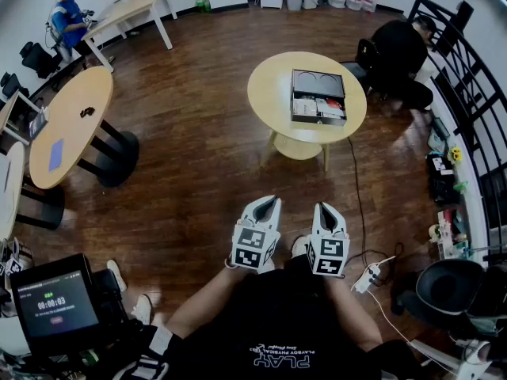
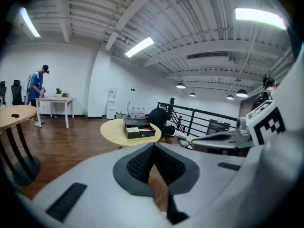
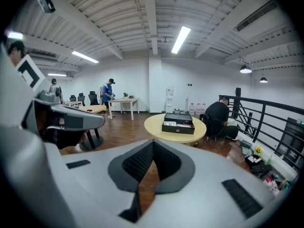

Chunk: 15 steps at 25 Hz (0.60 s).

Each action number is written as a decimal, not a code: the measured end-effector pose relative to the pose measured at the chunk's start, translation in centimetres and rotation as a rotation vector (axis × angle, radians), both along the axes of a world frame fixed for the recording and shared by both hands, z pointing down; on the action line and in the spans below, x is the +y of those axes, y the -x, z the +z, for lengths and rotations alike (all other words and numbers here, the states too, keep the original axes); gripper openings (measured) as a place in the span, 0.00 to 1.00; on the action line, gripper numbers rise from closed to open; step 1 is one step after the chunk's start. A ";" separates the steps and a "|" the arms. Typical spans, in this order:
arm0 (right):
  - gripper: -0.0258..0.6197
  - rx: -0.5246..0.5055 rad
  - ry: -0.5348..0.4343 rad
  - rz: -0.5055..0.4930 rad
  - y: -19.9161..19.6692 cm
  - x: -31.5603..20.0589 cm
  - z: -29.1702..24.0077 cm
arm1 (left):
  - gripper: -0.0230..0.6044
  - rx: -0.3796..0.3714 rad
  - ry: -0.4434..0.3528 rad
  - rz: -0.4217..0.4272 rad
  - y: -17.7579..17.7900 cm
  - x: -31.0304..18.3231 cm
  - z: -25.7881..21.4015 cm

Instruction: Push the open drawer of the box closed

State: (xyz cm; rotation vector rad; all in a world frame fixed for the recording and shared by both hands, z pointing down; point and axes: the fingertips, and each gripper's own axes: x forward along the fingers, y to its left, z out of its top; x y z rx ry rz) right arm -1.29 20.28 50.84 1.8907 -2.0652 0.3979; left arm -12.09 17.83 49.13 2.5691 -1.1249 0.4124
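Observation:
The black box (image 1: pixel 318 96) stands on a round light-wood table (image 1: pixel 269 93) across the room, well beyond arm's reach. Its drawer (image 1: pixel 318 108) is pulled out toward me, with white and red items inside. The box also shows small in the left gripper view (image 2: pixel 139 128) and in the right gripper view (image 3: pixel 178 123). I hold both grippers close to my body, over the wooden floor. The left gripper (image 1: pixel 270 201) (image 2: pixel 153 146) is shut with nothing in it. Beside it, the right gripper (image 1: pixel 323 207) (image 3: pixel 153 144) is shut and empty too.
A seated person in black (image 1: pixel 400 50) is just right of the round table, by a black railing (image 1: pixel 467 77). A cable and power strip (image 1: pixel 366 278) lie on the floor to my right, near a black chair (image 1: pixel 451 291). Oval tables (image 1: pixel 71 125) stand left; a timer screen (image 1: pixel 54 303) is lower left.

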 end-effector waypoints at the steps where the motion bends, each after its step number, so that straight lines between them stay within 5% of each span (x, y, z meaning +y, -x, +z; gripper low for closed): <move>1: 0.05 0.003 0.006 0.002 -0.2 0.1 0.1 | 0.03 0.002 0.003 0.004 -0.2 0.2 0.0; 15: 0.05 0.004 0.022 -0.065 -0.8 -6.2 1.1 | 0.03 -0.012 0.024 -0.050 -1.0 -5.6 1.0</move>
